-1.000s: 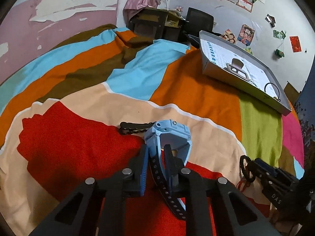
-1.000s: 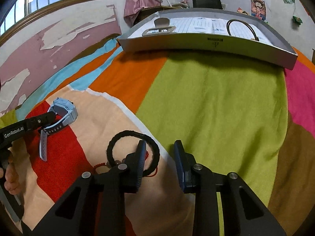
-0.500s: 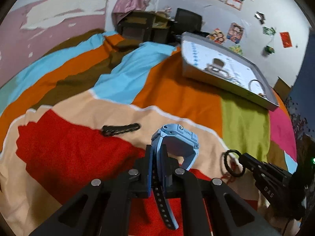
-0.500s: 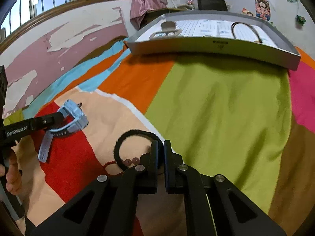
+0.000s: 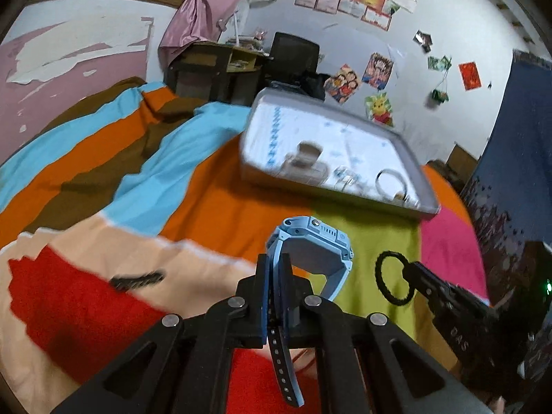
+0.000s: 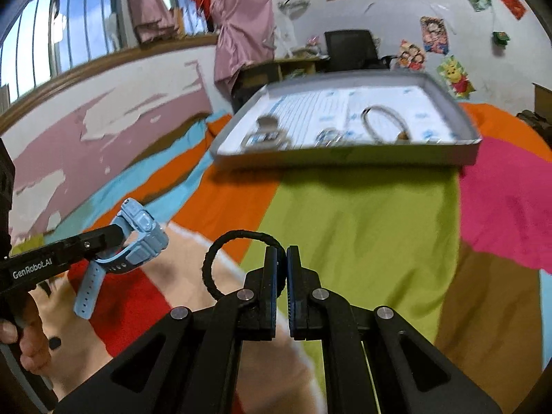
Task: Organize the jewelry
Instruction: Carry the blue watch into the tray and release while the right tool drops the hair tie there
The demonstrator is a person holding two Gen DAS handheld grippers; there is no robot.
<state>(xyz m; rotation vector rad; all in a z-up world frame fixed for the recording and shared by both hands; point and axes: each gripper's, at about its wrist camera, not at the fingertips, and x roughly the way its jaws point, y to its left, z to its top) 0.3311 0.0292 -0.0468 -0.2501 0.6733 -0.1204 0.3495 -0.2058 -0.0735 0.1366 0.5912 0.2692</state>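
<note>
Left wrist view — tray (image 5: 426,203) contents blurred, unreadable.

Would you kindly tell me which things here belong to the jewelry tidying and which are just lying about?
Part of the job:
- blue watch, held in the left gripper
- black ring-shaped band, held in the right gripper
- grey tray with pieces already in it
- small dark piece on the bedspread

Just lying about:
- striped bedspread
- desk
- black chair
- wall posters
</note>
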